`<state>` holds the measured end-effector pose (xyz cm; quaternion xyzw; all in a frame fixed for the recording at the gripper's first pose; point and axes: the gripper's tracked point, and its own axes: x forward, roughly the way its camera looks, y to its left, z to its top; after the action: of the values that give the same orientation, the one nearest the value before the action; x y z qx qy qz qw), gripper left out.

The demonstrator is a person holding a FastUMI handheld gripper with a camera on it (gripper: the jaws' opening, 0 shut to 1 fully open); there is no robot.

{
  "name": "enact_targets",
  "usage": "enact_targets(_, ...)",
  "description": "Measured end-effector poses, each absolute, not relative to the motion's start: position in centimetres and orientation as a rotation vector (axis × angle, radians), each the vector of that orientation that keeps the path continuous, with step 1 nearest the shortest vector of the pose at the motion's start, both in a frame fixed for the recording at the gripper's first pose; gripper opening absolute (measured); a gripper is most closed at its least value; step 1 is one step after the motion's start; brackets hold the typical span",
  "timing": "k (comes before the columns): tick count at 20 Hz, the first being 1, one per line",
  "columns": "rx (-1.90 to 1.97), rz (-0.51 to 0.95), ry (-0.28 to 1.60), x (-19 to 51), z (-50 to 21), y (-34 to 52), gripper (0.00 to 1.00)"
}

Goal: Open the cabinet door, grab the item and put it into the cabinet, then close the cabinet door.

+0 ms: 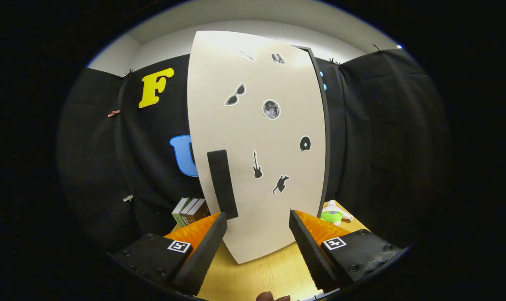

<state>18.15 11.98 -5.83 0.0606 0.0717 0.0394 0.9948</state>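
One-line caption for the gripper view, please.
Open tool faces the closed cream, sticker-covered cabinet door, its black bar handle just ahead of the fingers.

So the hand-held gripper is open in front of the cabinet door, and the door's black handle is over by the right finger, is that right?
Not quite. The gripper view shows the hand-held gripper open before the cabinet door, but the black handle sits by the left finger, just above its tip, not the right one.

Tall white cabinet door (257, 146) with black vertical handle (222, 184) blocks way ahead of spread gripper (258, 232) fingers; bare wooden tabletop (261, 274) between them free.
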Motion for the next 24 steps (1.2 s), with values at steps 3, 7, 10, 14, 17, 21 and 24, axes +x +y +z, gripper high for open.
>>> enact_targets(3, 0.083, 0.065, 0.129, 18.3, -5.9, 11.2, 0.98)
enact_targets(7, 0.068, 0.073, 0.120, 18.3, -5.9, 11.1, 0.98)
enact_targets(10, 0.061, 0.081, 0.095, 18.4, -5.4, 11.2, 0.98)
enact_targets(14, 0.048, 0.108, 0.038, 18.4, -4.3, 11.5, 0.98)
enact_targets(17, 0.038, 0.118, 0.003, 18.0, -3.6, 11.5, 0.98)
enact_targets(21, 0.041, 0.123, -0.035, 17.5, -2.6, 11.5, 0.98)
enact_targets(24, 0.048, 0.128, -0.040, 17.1, -2.3, 11.4, 0.98)
